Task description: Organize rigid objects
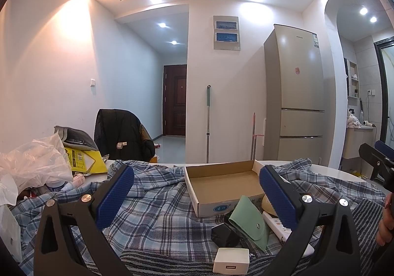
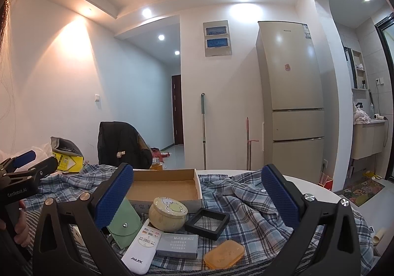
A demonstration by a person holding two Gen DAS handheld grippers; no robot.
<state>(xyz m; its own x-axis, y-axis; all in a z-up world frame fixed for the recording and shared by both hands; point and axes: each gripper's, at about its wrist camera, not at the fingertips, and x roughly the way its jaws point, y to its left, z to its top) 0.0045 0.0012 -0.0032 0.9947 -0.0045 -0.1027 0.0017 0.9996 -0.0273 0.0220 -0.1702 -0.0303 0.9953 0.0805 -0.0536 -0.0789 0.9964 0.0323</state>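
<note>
An empty shallow cardboard box [image 1: 222, 181] [image 2: 163, 186] lies on a plaid cloth. In front of it lie a green snap pouch [image 1: 250, 220] [image 2: 124, 225], a round cream tin [image 2: 168, 213], a white AUX remote [image 2: 141, 247], a grey box [image 2: 177, 245], a black square frame [image 2: 206, 223], an orange case [image 2: 224, 253], a black block [image 1: 224, 235] and a white charger [image 1: 231, 263]. My left gripper [image 1: 197, 192] is open and empty above the pouch and chargers. My right gripper [image 2: 197, 193] is open and empty above the tin and remote.
The plaid cloth [image 1: 152, 204] covers a white table [image 2: 307, 183]. A clear plastic bag [image 1: 32, 165], a yellow box [image 1: 83, 159] and small bottles crowd the left. A chair with a black jacket [image 1: 123, 134] stands behind. A fridge [image 1: 295, 94] is far right.
</note>
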